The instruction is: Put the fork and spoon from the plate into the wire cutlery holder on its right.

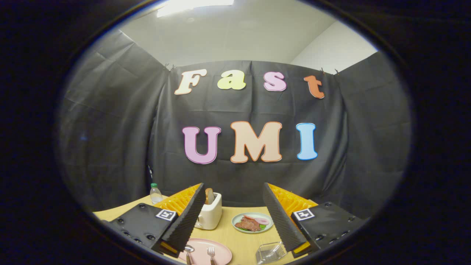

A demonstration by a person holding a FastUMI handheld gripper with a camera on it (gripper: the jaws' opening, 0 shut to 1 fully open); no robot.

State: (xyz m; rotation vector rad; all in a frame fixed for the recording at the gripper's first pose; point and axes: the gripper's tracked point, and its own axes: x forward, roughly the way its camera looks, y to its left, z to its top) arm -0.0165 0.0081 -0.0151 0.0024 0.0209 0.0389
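- The tool (234,217) is wide open, holding nothing, above the table (243,241).
- At the lower centre, the spoon (189,253) and fork (211,254) lie on the pink plate (220,250); the wire cutlery holder (270,252) stands at its right.
- Risk: the thin fork may slip at a shallow grasp.
- Farther, the toaster (210,215) stands.

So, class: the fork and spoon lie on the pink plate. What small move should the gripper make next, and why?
Probably lower the open gripper toward the fork. Its fingers hold nothing, and the fork and spoon lie on the pink plate, not yet in the wire cutlery holder.
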